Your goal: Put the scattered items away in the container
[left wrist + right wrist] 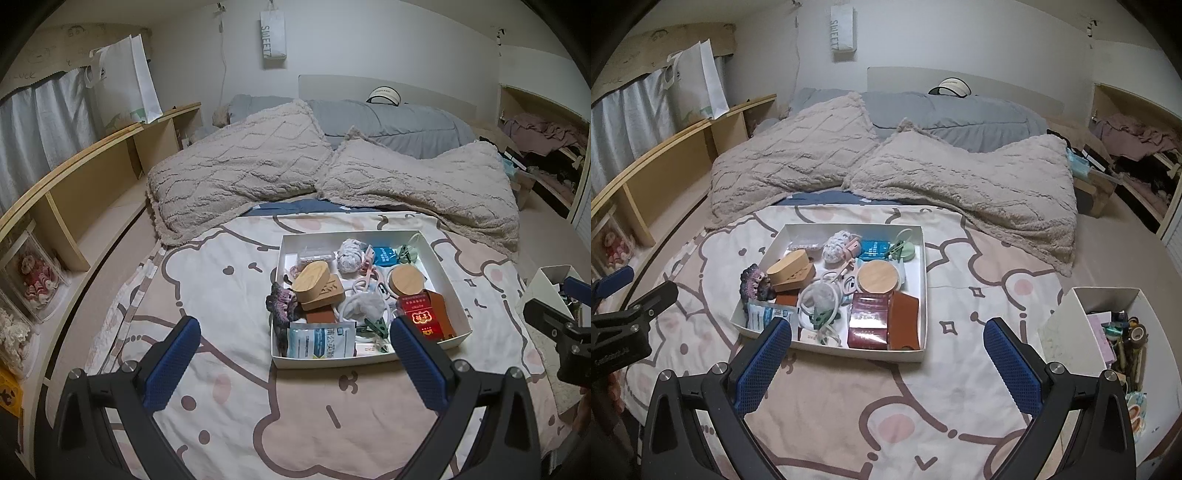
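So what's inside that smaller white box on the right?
The white box holds upright pens and tape rolls, plus something pinkish. Its near wall hides whatever sits lower down.

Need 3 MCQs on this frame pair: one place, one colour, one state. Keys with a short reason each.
1. Where does the purple crocheted piece lie?
A. over the left rim of the white tray
B. on the pillows
C. in the small box at the right

2. What colour is the small packet at the far side of the tray?
A. yellow
B. blue
C. black

3. How do the left gripper and the right gripper stand?
A. both shut on an item
B. left shut, right open
C. both open, holding nothing

Answers: 1 A, it hangs across the tray's left edge in both views. 2 B, its face is blue with white print. 3 C, each wrist view shows its fingers wide apart with only bedding and tray between them.
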A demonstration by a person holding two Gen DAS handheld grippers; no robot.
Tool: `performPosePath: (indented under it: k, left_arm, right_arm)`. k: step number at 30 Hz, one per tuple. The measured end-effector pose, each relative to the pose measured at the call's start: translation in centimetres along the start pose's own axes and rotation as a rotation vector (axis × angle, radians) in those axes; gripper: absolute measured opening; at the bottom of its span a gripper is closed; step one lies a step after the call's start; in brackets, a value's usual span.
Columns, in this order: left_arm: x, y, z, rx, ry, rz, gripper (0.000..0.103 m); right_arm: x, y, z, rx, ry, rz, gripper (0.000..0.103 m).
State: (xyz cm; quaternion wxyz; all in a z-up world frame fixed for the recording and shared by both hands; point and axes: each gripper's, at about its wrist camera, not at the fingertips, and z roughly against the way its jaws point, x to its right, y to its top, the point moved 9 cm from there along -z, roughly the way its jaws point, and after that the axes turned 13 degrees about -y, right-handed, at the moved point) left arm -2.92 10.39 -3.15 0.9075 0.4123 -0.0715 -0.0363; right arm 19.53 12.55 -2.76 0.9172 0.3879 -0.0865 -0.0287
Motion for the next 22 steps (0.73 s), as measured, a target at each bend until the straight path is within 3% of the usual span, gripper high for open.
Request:
performPosePath:
  k: [22]
  left_arm:
    - [0.26,0.20,-0.05,0.014,-0.001,-0.008,0.103]
  right_arm:
    - [-0.18,-0.26,-0.31,-0.027,0.021,-0.015,0.103]
